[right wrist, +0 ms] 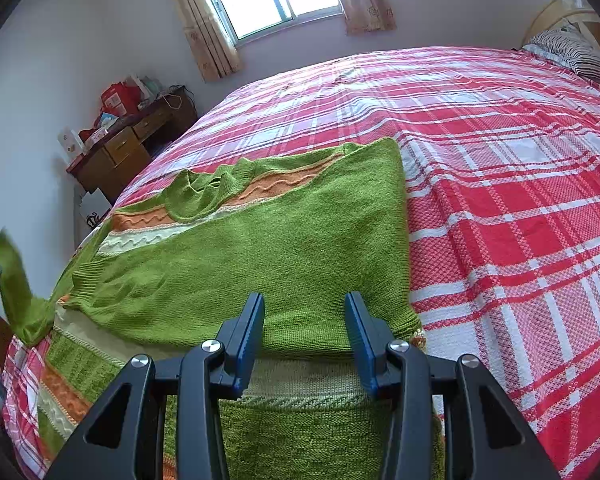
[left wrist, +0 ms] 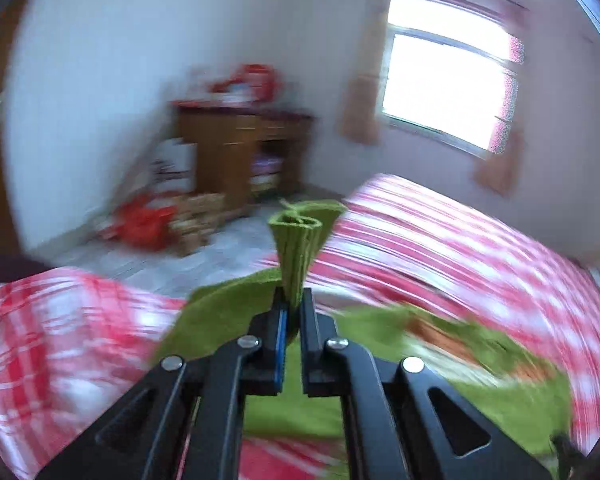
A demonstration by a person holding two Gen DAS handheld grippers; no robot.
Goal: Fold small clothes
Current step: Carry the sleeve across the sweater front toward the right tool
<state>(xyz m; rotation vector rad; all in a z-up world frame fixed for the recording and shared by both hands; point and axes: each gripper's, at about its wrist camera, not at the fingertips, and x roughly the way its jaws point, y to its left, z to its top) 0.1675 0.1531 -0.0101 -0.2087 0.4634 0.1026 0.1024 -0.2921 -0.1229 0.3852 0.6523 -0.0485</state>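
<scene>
Left gripper jaws clamped on bunched green sleeve cuff, frame centre, lifted above bed; view motion-blurred. Right gripper jaws wide apart, gripping nothing, hovering over green sweater spread on plaid bedspread, lower-left of frame.

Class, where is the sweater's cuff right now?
The cuff is pinched in the left claw, lifted off the bed; in the right wrist view it hangs at far left, beside the sweater.
</scene>
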